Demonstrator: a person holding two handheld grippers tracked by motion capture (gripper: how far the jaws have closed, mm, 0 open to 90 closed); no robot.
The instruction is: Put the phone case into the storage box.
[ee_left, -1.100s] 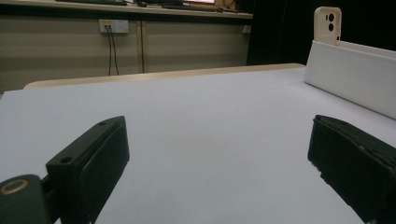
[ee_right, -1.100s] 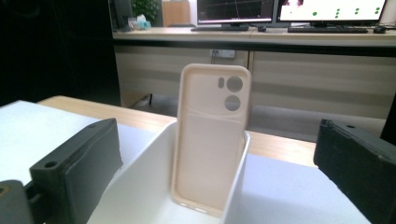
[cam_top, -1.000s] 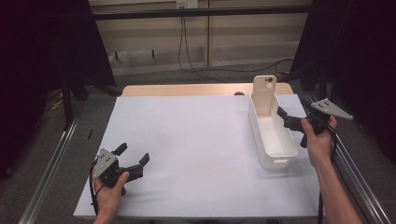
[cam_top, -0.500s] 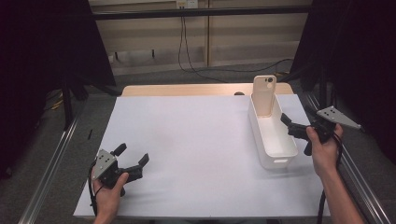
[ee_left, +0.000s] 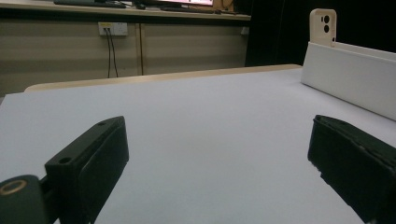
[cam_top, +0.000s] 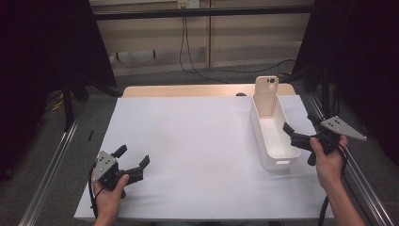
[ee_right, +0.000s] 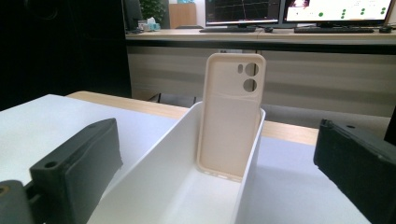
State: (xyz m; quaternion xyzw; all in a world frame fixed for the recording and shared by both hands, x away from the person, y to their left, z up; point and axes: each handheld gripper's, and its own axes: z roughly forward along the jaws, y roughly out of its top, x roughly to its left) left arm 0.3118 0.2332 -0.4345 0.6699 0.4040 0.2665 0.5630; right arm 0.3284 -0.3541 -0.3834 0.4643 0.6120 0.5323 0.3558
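While both tongs gape empty, left tongs [cam_top: 132, 158] low on the white surface [cam_top: 188, 136], right tongs [cam_top: 301, 126] beside the white bin [cam_top: 274, 155], a beige phone case [ee_right: 231, 116] stands upright at its far end.

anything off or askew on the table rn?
Nothing spilled or damaged. One oddity: the beige phone case stands upright in the white bin, leaning on its far end wall and poking above the rim rather than lying flat. Both the left gripper and right gripper are open, holding nothing.
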